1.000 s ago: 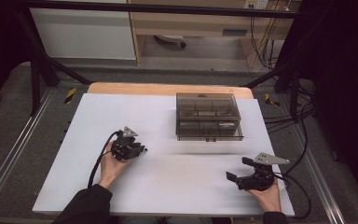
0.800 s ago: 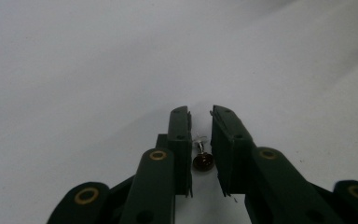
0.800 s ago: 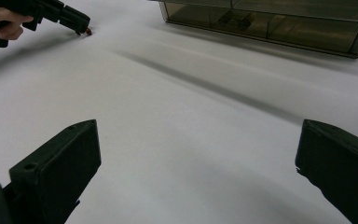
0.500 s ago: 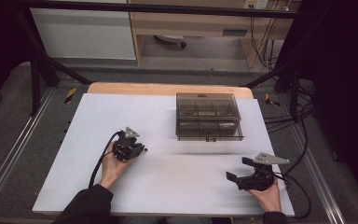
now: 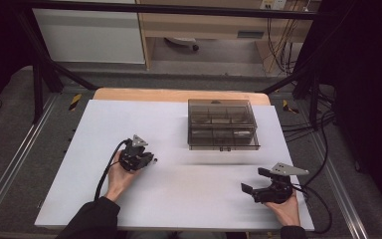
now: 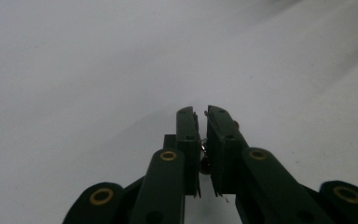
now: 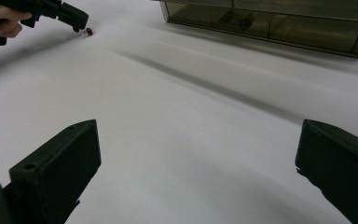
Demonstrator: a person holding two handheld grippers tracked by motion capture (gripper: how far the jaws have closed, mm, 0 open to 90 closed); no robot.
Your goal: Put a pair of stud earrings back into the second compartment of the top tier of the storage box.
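Note:
My left gripper sits left of the table's middle, tips low over the white table. In the left gripper view its jaws stand almost together, shut on a small dark red piece with a thin metal lead. The right gripper view shows that red piece at the far gripper's tip, just above the surface. My right gripper rests near the front right, wide open, its fingers with nothing between them. A smoky clear compartment box with its lid down stands behind.
The box has several compartments, and a small dark part lies inside one. A cable trails from the left gripper toward the front edge. A wooden strip borders the table's far side. Metal rails run along both sides.

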